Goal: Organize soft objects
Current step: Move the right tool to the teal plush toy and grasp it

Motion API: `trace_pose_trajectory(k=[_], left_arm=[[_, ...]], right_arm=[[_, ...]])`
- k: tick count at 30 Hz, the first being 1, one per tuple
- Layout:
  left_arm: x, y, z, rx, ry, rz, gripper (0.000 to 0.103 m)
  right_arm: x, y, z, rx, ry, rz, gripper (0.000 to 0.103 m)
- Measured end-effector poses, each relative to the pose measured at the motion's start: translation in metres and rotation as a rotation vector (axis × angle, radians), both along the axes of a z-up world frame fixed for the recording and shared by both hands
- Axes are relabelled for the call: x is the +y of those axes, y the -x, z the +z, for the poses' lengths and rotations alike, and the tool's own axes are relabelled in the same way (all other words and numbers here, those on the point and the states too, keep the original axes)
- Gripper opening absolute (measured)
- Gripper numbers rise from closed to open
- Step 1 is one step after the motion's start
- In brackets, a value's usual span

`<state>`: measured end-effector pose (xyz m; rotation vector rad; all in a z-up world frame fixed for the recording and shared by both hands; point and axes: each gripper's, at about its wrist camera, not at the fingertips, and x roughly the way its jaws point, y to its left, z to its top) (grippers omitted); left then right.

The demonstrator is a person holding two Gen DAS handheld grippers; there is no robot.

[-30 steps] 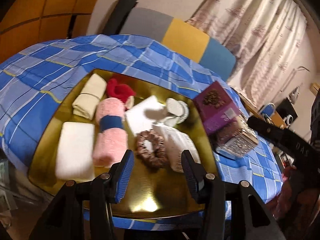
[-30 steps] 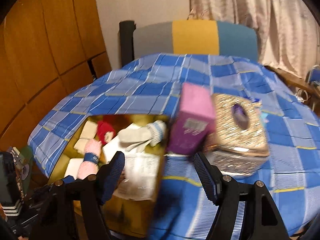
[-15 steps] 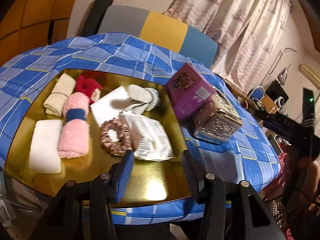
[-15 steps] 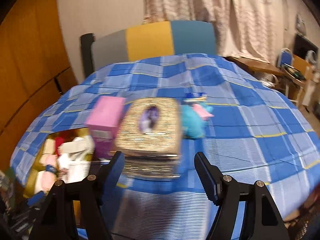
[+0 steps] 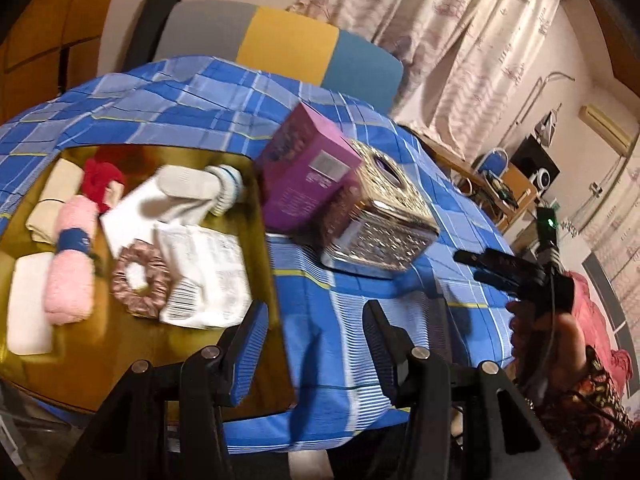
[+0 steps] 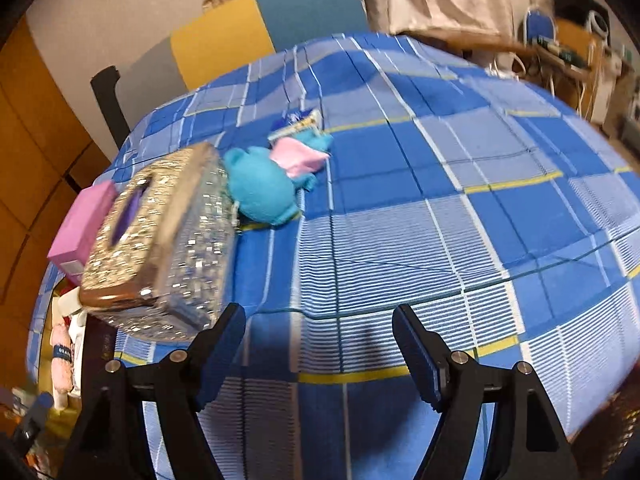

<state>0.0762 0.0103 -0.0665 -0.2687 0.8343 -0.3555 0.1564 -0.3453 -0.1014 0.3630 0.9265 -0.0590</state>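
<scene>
A gold tray [image 5: 100, 364] on the blue plaid cloth holds soft things: a pink rolled towel [image 5: 72, 268], a white pad [image 5: 28, 304], a cream cloth [image 5: 52, 196], a red plush [image 5: 102, 182], white socks [image 5: 188, 188], a brown scrunchie [image 5: 140, 284] and a white packet [image 5: 208, 276]. A blue plush toy [image 6: 260, 188] with a pink piece [image 6: 298, 158] lies behind the sparkly box. My left gripper [image 5: 314, 344] is open and empty over the tray's right edge. My right gripper [image 6: 318, 354] is open and empty above bare cloth; it also shows in the left wrist view [image 5: 472, 266].
A purple box [image 5: 308, 176] and a sparkly silver tissue box [image 5: 380, 220] stand right of the tray; the tissue box also shows in the right wrist view [image 6: 164, 248]. A grey, yellow and blue chair back [image 5: 280, 40] is beyond the table. Curtains and cluttered furniture stand at right.
Both grippers have swung to the right. The left view now centres on the tray's right edge; the right view has left the tray and now shows the blue plush and open cloth.
</scene>
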Motion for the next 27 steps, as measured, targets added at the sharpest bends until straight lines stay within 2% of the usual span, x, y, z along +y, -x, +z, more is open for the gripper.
trace_pose_trajectory(k=[10, 16, 22, 25, 27], left_arm=[[-0.039, -0.010, 0.003, 0.024, -0.035, -0.064, 0.050], [-0.051, -0.013, 0.002, 0.038, -0.041, -0.096, 0.050], [-0.052, -0.012, 0.005, 0.042, -0.043, -0.098, 0.050], [-0.052, -0.012, 0.006, 0.045, -0.051, -0.097, 0.050], [-0.051, -0.011, 0.007, 0.044, -0.057, -0.096, 0.050]], right_arm=[[-0.007, -0.047, -0.002, 0.004, 0.017, 0.029, 0.077], [-0.002, -0.074, -0.002, -0.021, 0.034, 0.098, 0.077], [0.002, -0.114, -0.017, -0.006, -0.013, 0.175, 0.075], [0.005, -0.134, -0.028, 0.015, -0.078, 0.252, 0.072], [0.006, -0.141, -0.032, 0.006, -0.091, 0.285, 0.066]])
